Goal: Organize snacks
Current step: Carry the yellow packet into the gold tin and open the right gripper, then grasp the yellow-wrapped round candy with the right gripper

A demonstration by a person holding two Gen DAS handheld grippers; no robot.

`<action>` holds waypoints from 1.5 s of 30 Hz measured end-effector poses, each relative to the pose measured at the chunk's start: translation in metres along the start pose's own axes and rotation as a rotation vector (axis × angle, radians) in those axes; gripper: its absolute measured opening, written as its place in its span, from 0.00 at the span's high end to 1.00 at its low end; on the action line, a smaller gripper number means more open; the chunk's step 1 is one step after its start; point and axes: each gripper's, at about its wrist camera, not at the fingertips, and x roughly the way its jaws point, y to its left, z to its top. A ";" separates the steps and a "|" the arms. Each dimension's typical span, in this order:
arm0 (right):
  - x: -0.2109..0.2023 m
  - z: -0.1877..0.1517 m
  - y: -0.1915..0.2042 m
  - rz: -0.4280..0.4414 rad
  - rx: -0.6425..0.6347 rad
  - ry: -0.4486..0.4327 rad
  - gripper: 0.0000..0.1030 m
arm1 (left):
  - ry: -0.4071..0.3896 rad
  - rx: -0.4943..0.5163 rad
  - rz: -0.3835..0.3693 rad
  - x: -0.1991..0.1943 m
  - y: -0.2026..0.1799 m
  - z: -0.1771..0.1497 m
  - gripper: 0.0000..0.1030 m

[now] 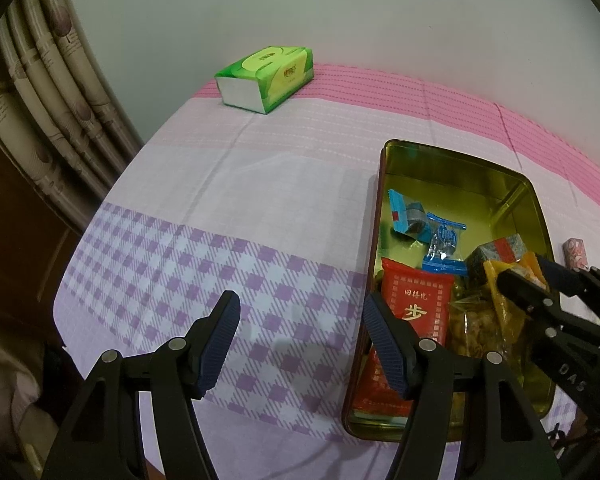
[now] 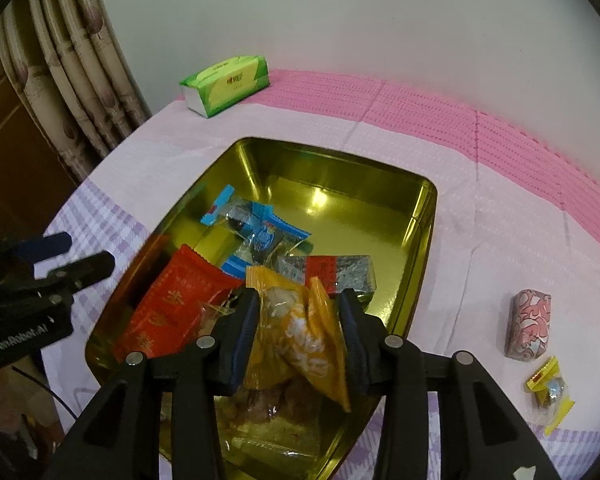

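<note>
Snacks [image 2: 300, 340] crowd tin [image 2: 420, 240]; tissue pack [image 2: 224, 84] beyond.

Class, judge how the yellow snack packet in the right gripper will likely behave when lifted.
The yellow snack packet looks floppy: its film creases between the right gripper fingers. Probably light, since lumpy pieces fill it loosely. Glossy wrapper might slip.

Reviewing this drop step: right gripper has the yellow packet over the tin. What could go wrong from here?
1. The right gripper pinches only the crinkly yellow packet by its sides; it may slip or land askew on the red packet.
2. The near end of the tin is already piled up, so the packet could slide out.
3. The pink packet and small yellow candy remain outside.
</note>
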 end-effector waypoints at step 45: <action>-0.030 -0.067 -0.180 -0.111 0.067 0.133 0.53 | 0.018 0.035 0.044 0.008 -0.004 -0.002 0.36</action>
